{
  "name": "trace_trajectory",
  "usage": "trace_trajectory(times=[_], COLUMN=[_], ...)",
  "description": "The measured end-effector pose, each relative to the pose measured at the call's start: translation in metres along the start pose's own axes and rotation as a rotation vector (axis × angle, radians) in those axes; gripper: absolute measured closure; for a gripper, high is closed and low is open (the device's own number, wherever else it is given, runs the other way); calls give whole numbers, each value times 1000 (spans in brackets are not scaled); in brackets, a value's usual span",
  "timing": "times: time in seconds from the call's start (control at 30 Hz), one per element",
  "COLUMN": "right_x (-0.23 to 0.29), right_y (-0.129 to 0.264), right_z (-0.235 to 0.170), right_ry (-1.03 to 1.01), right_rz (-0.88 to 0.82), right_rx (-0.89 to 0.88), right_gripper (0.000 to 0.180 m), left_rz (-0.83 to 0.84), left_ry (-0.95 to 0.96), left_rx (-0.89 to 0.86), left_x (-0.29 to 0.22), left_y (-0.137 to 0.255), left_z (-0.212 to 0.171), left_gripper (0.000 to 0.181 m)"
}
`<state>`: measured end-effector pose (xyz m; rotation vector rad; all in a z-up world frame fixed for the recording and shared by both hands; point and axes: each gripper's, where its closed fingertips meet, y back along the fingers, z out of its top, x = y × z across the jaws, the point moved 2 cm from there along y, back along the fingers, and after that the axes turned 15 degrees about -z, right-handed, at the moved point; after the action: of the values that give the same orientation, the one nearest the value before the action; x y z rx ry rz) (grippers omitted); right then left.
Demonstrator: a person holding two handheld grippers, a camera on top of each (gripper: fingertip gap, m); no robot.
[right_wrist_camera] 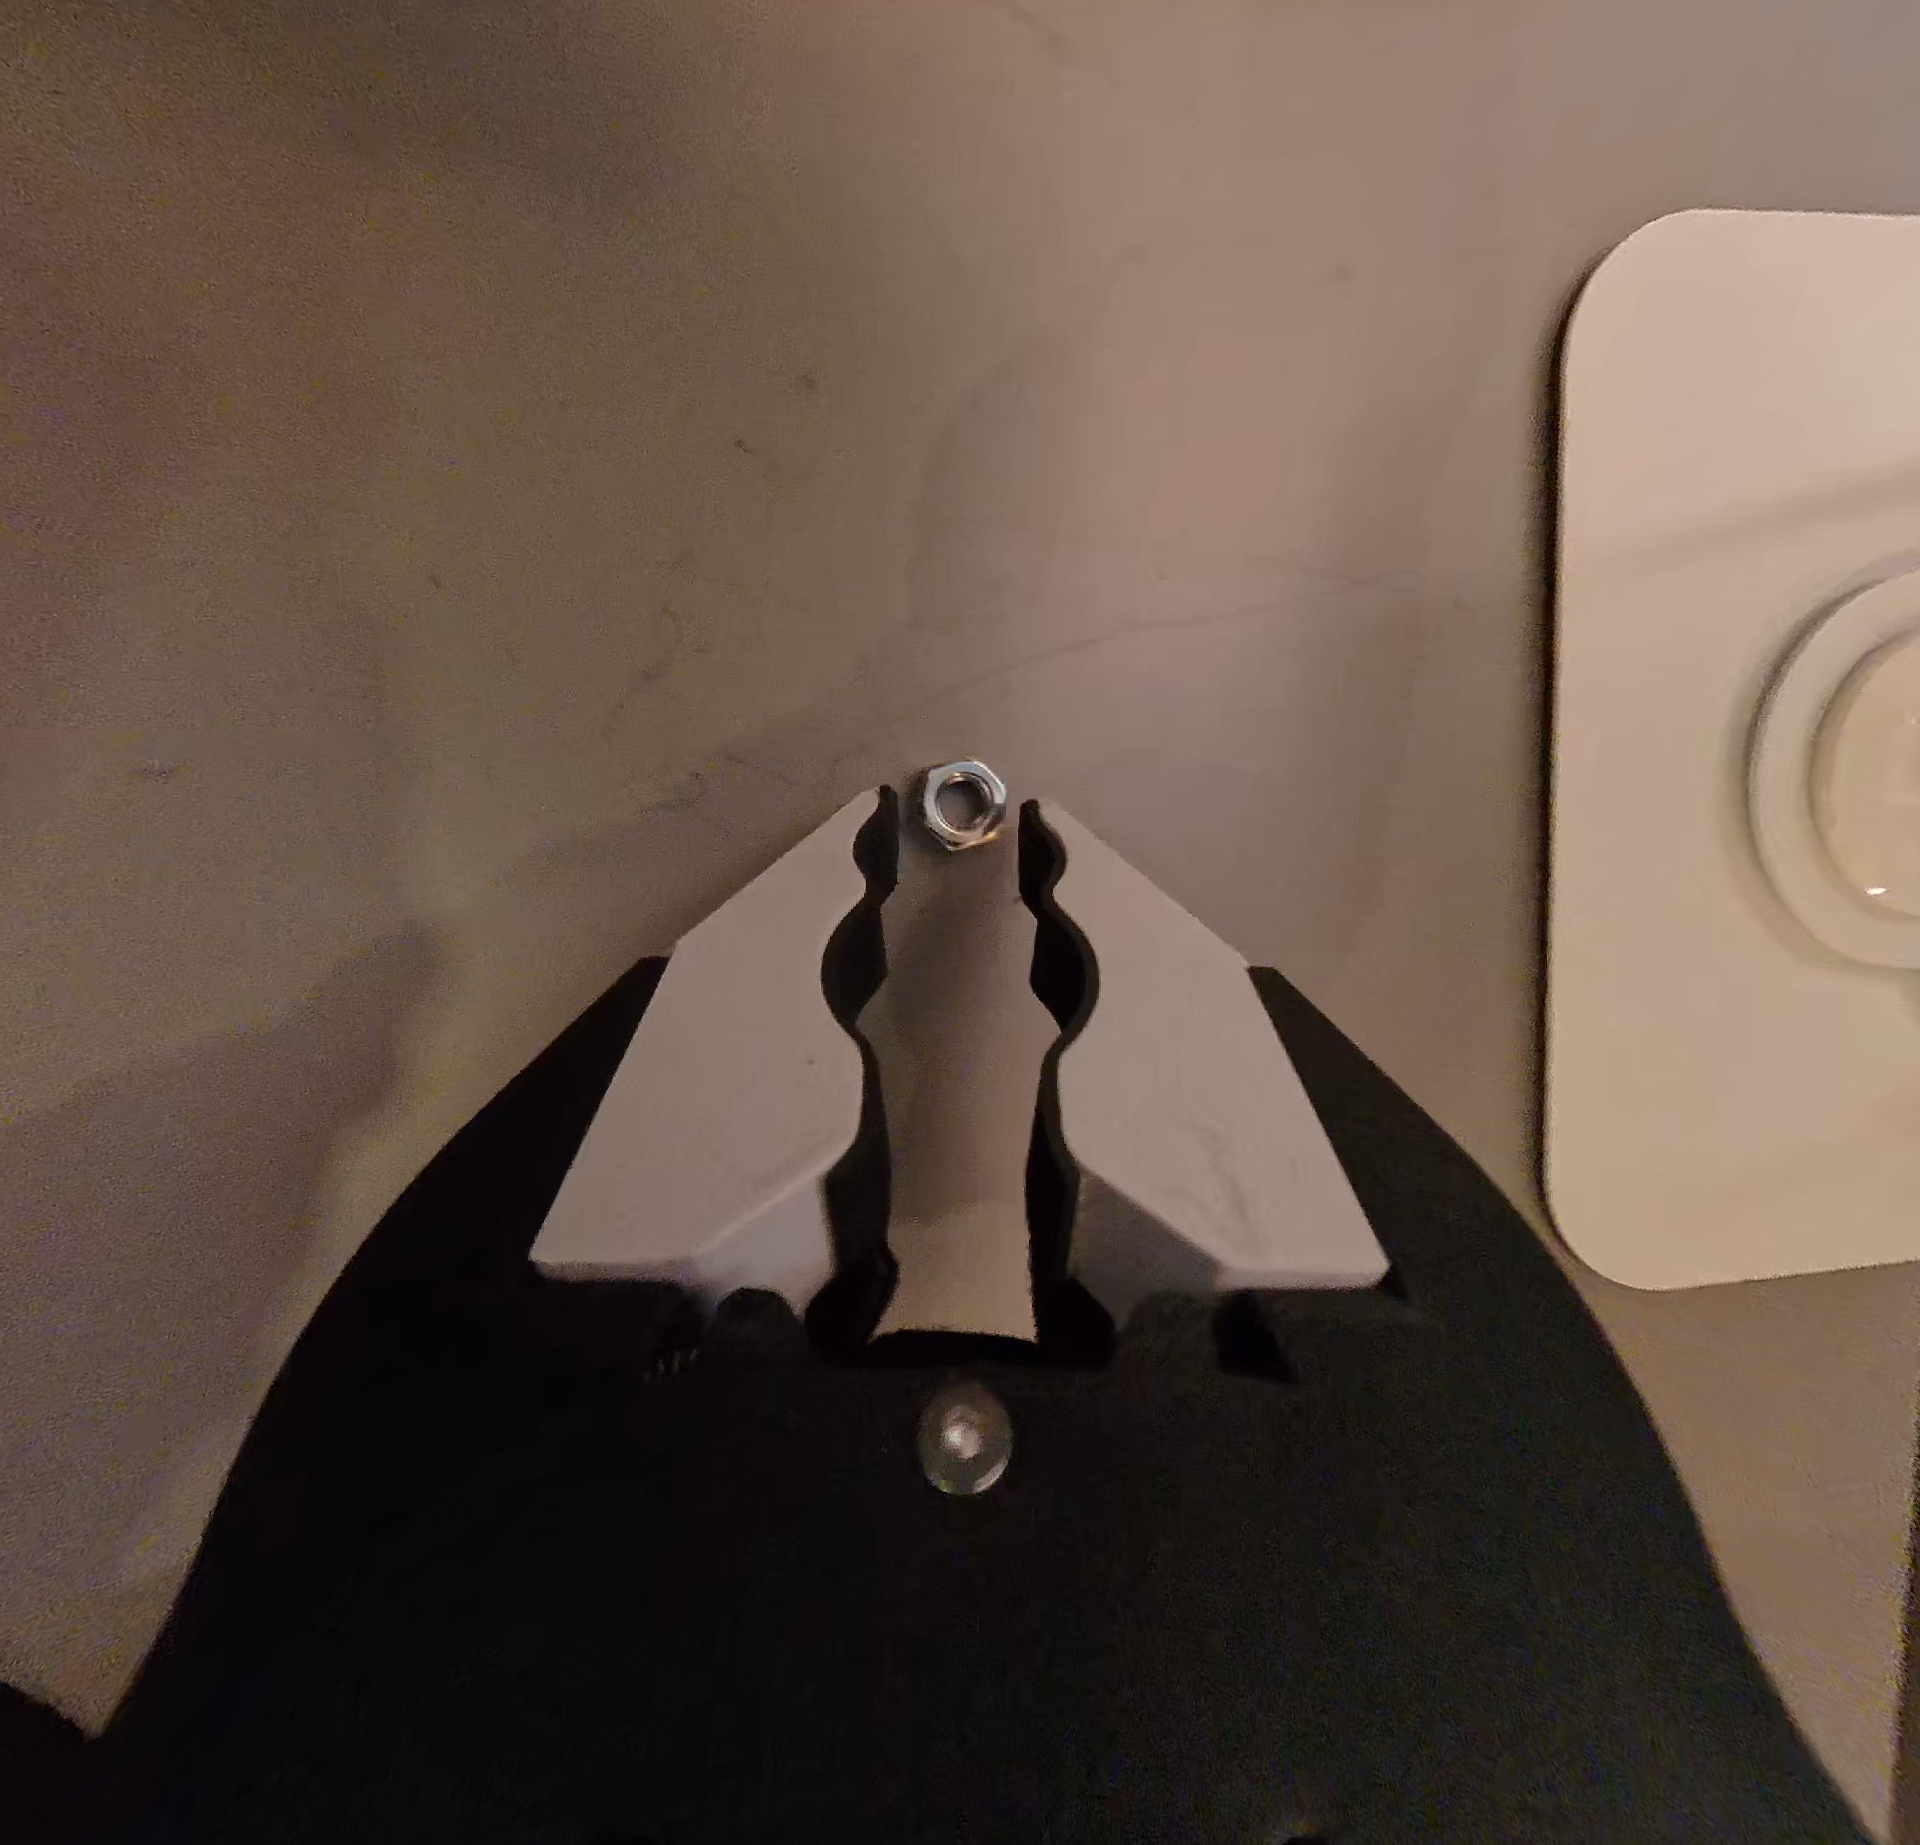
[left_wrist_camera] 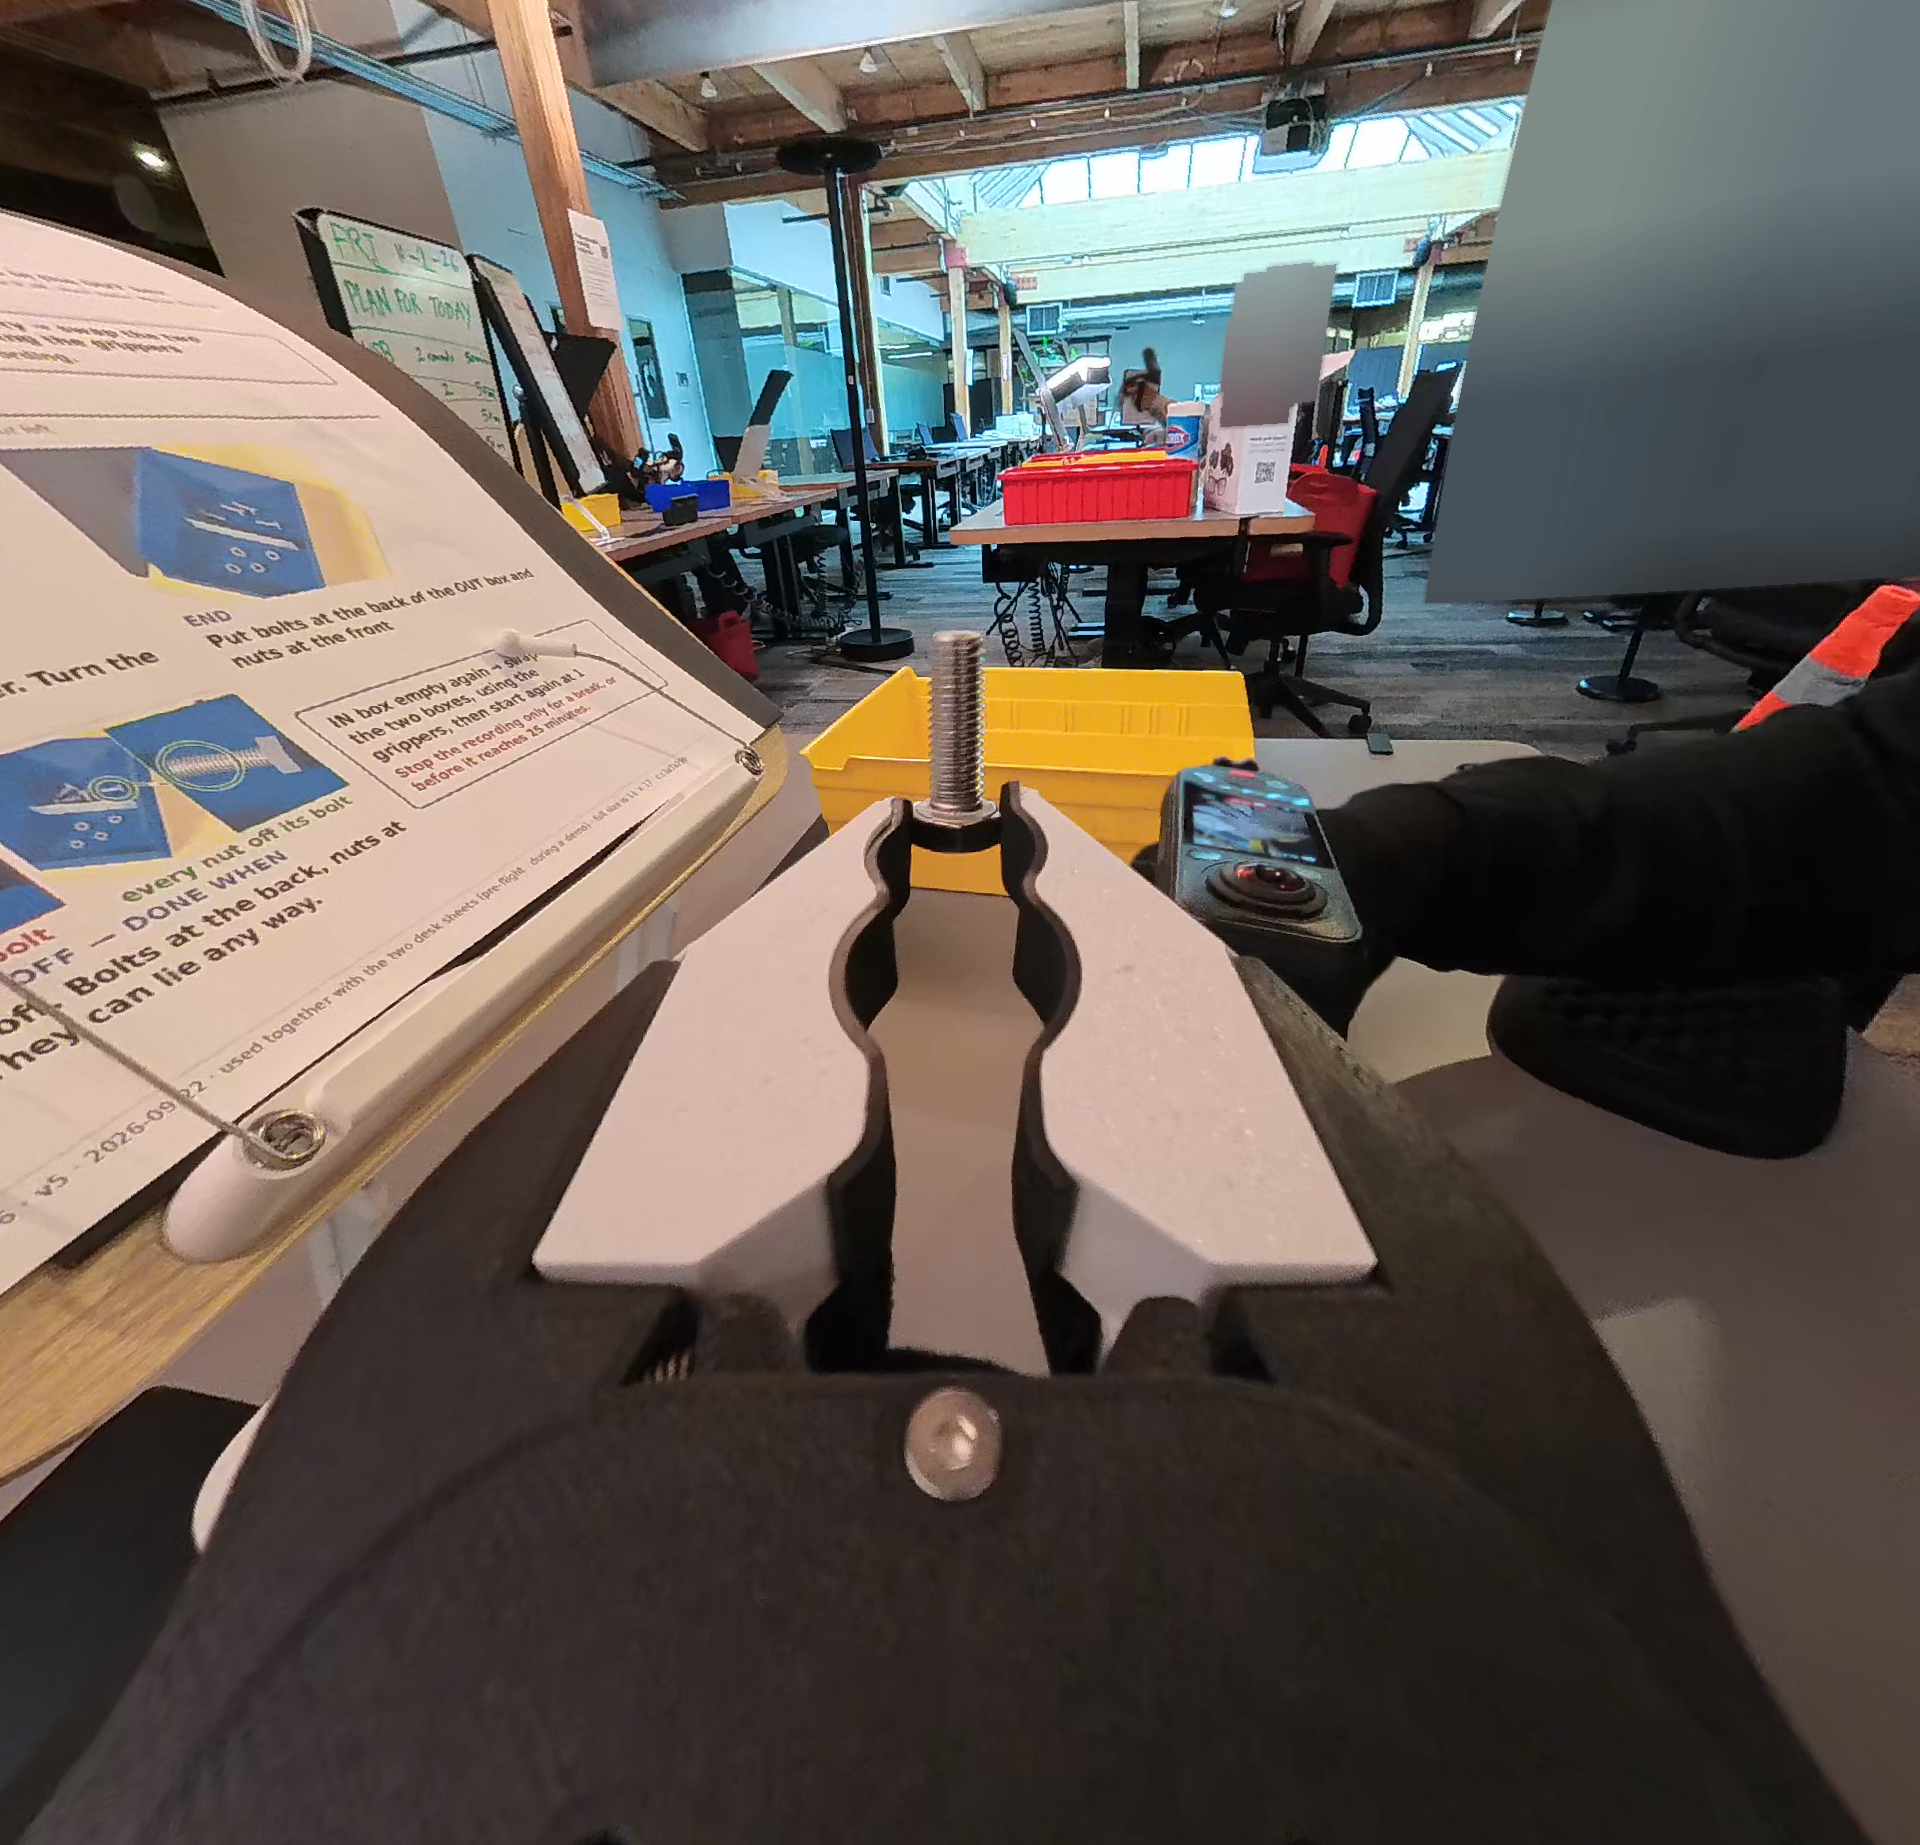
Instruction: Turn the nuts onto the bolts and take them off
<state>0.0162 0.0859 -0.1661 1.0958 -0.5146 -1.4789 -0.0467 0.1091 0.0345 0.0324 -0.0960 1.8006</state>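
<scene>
My left gripper is shut on the head of a silver bolt, which stands upright with its threaded shaft pointing up in front of a yellow bin. No nut is on the shaft. In the right wrist view my right gripper points down at the grey table. A small silver hex nut lies flat between its fingertips, with a little gap on each side; the jaws stand slightly open around it.
An instruction sheet on a tilted stand fills the left. The right gripper's camera body and a black-sleeved arm are right of the bolt. A white plate with a round knob lies on the table to the nut's right.
</scene>
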Motion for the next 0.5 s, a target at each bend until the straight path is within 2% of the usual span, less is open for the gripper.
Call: trace_trajectory(times=[0.3, 0.4, 0.5], right_x=[1, -13, -37], right_y=[2, 35, 86], right_z=[-4, 3, 15], right_ry=[-55, -99, -116], right_rz=[5, -6, -43], right_rx=[-10, -92, -193], right_gripper=[165, 165, 164], left_rz=[-11, -19, -33], left_ry=[15, 15, 30], left_rx=[5, 10, 7], left_x=[1, -1, -1], left_y=[-5, -9, -14], left_z=[-7, -10, -15], left_gripper=[166, 165, 165])
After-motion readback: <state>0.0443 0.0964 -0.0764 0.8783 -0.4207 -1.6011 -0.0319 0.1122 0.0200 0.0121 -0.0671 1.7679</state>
